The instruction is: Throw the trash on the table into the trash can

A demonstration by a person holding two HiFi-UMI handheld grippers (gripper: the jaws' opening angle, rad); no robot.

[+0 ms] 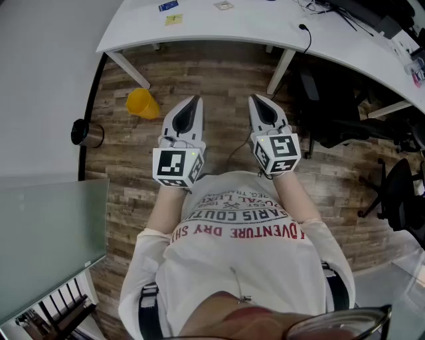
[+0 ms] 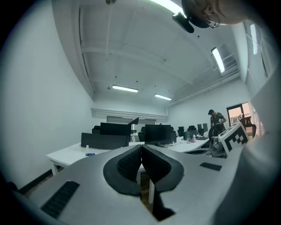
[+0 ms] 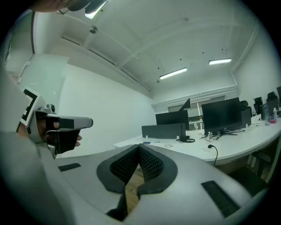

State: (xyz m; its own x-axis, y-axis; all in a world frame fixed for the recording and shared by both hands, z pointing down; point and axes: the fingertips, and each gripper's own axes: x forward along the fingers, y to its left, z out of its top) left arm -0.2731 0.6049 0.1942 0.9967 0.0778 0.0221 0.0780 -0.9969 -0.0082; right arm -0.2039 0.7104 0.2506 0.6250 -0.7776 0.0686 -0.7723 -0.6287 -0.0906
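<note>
Small scraps lie on the white table (image 1: 265, 30) ahead of me: a blue piece (image 1: 169, 6), a yellow piece (image 1: 174, 19) and a white piece (image 1: 224, 5). A yellow trash can (image 1: 142, 103) stands on the wood floor under the table's left end. I hold both grippers level in front of my chest, short of the table. The left gripper (image 1: 194, 100) (image 2: 141, 147) is shut with nothing in it. The right gripper (image 1: 255, 99) (image 3: 138, 147) is also shut and empty. The right gripper view picks out the blue piece (image 3: 145, 142) and the white piece (image 3: 168, 145) on the tabletop.
A dark round can (image 1: 86, 133) sits on the floor at the left by a curved black strip. A glass panel (image 1: 46, 232) fills the lower left. Black office chairs (image 1: 332, 119) and cables crowd the right. Monitors (image 2: 114, 129) stand on the desks, and a person (image 2: 217, 121) is far off.
</note>
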